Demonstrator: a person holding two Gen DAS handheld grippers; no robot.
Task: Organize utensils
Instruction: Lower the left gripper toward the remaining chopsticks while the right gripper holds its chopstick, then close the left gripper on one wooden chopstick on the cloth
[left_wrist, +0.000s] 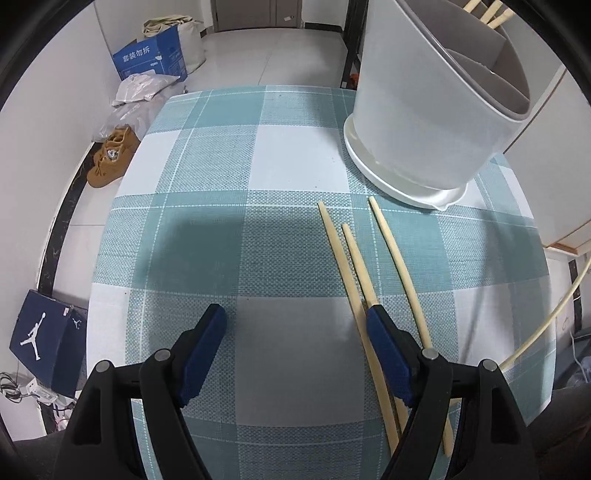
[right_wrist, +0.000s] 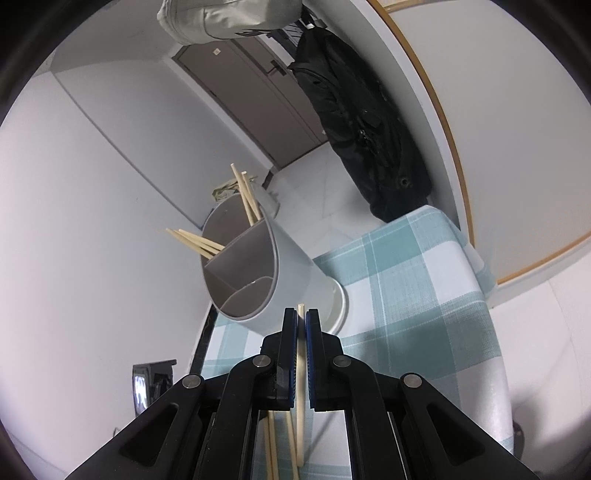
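Right wrist: chopstick (right_wrist: 301, 354) tip toward holder (right_wrist: 291, 273)

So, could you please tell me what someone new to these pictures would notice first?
Most striking is the tall pale grey plastic utensil holder at the edge of the teal-and-white checked tablecloth, with wooden chopsticks already in its far compartments. The right gripper is shut on a single pale wooden chopstick just before the holder. Three loose bamboo chopsticks lie on the cloth, partly under the open left gripper.
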